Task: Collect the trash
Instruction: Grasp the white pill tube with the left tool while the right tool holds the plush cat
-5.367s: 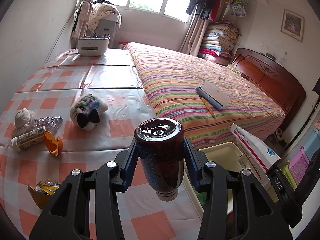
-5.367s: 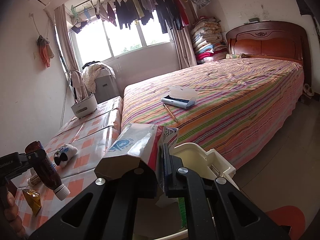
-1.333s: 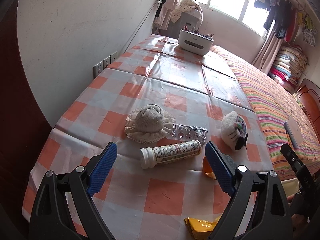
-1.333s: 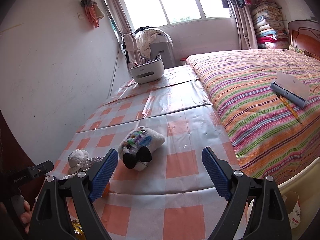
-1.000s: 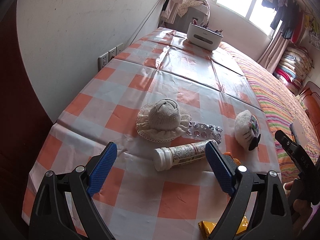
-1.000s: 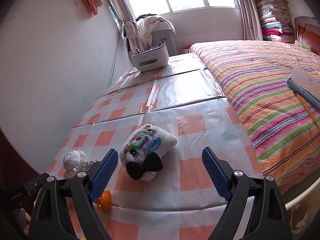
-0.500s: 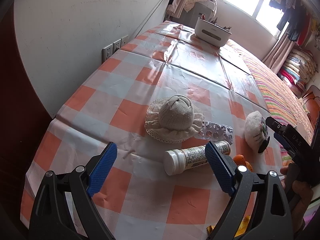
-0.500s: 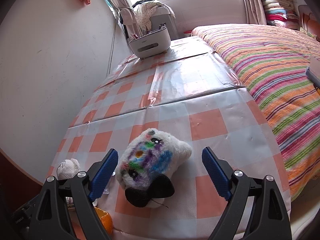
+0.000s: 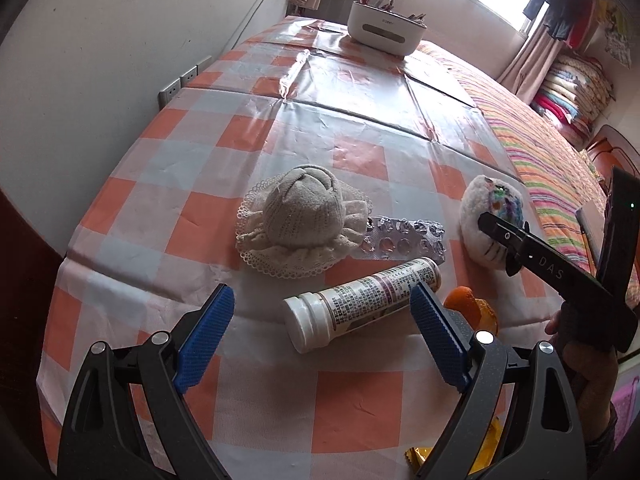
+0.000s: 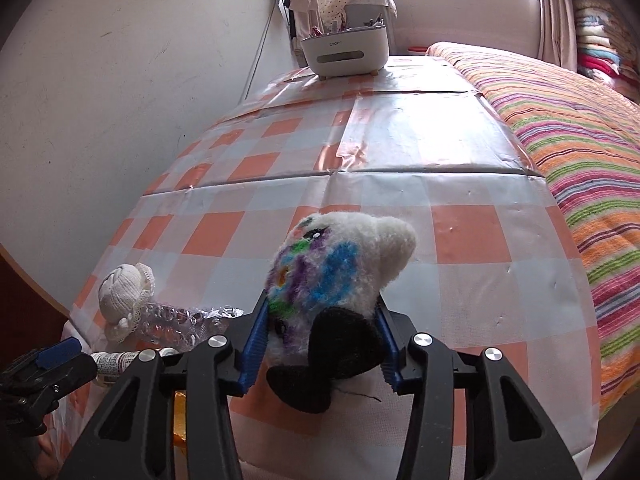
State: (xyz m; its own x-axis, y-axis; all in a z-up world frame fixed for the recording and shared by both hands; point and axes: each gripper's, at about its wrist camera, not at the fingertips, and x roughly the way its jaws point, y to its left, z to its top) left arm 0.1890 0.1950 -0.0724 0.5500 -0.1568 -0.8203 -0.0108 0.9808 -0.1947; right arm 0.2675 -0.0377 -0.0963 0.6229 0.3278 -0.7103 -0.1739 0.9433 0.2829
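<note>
Left tool (image 9: 320,322) tilted down, jaws spread wide; right tool (image 10: 320,344) tilted down, jaws closing.

Right tongs (image 10: 320,344) closing on plush toy (image 10: 336,280).

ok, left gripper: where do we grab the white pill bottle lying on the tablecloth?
Grip the pill bottle across its labelled mid-body, coming from above with the pads either side of its long axis. It lies on its side, cap toward the camera, partly between the open left gripper pads, so rotate to square up. The blister pack lies just beyond; stay clear.
</note>
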